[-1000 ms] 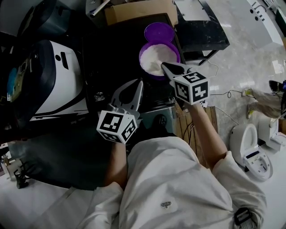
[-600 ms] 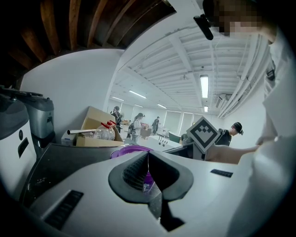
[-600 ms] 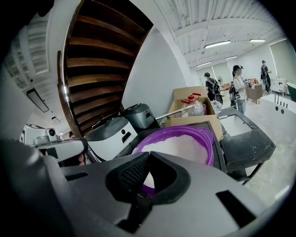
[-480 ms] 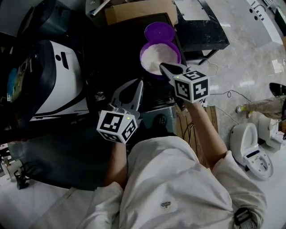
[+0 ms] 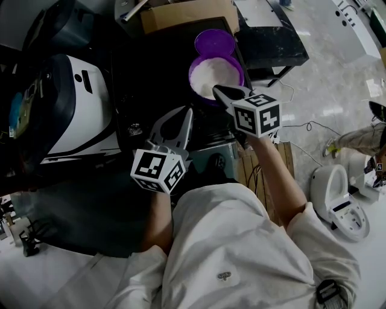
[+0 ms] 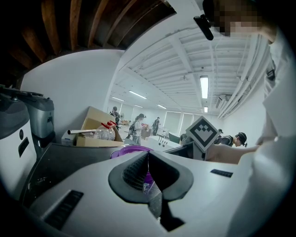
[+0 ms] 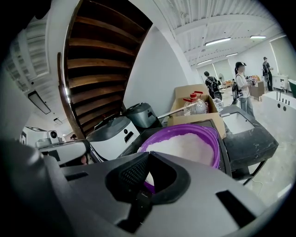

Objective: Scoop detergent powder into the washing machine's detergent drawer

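Now, bowl: we see a round purple plastic bowl [image 5: 192,71] of white detergent powder [image 5: 212,73], far centre.
Right gripper [image 5: 221,91]: clenched, empty, at the bowl's near rim.
Left gripper [image 5: 187,113]: clenched, empty, nearer, left.

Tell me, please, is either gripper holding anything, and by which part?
Nothing: the left gripper and the right gripper are both shut and empty.

The bowl [image 5: 192,72] is purple and the powder [image 5: 212,75] in it white; the lid [image 5: 215,43] just beyond is the same purple. The left gripper [image 5: 188,112] and right gripper [image 5: 217,89] are grey, and their cubes are white with black square markers. The worktop [image 5: 145,75] is black, and the far cardboard box [image 5: 187,13] brown.
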The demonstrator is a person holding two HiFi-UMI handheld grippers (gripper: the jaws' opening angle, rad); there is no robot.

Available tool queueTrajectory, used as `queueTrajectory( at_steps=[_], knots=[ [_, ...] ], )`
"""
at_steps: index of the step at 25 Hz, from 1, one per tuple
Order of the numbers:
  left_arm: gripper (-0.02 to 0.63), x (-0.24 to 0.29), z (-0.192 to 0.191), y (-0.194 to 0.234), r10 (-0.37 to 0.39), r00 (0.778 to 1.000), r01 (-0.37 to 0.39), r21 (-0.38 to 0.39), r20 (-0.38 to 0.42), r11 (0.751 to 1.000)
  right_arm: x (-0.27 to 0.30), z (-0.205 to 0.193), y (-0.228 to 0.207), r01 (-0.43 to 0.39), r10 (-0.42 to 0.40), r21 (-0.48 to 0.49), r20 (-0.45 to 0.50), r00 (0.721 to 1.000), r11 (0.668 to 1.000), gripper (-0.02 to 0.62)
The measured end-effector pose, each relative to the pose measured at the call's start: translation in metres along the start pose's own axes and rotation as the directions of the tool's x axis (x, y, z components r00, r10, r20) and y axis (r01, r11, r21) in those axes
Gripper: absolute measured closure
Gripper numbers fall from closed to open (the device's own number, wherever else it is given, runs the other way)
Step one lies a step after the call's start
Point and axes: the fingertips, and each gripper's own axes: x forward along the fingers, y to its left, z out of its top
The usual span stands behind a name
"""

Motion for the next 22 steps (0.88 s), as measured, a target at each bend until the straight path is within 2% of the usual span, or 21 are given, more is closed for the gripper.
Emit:
queueTrajectory(
  at_steps=[12,22],
  knots=[
    [0.586,-0.003,0.003,0.002,0.003,1.0,-0.003,-0.001,0.007,1.0,0.0,0.006,0.005,-0.051,0.047,0.092,0.041,0.998,0.994,0.588],
    [0.586,-0.004,0.003,0.002,0.005,1.0,-0.005,0.002,0.012,1.0,-0.001,0.013,0.003,-0.105,0.082,0.216,0.109,0.991,0.971,0.588]
  ],
)
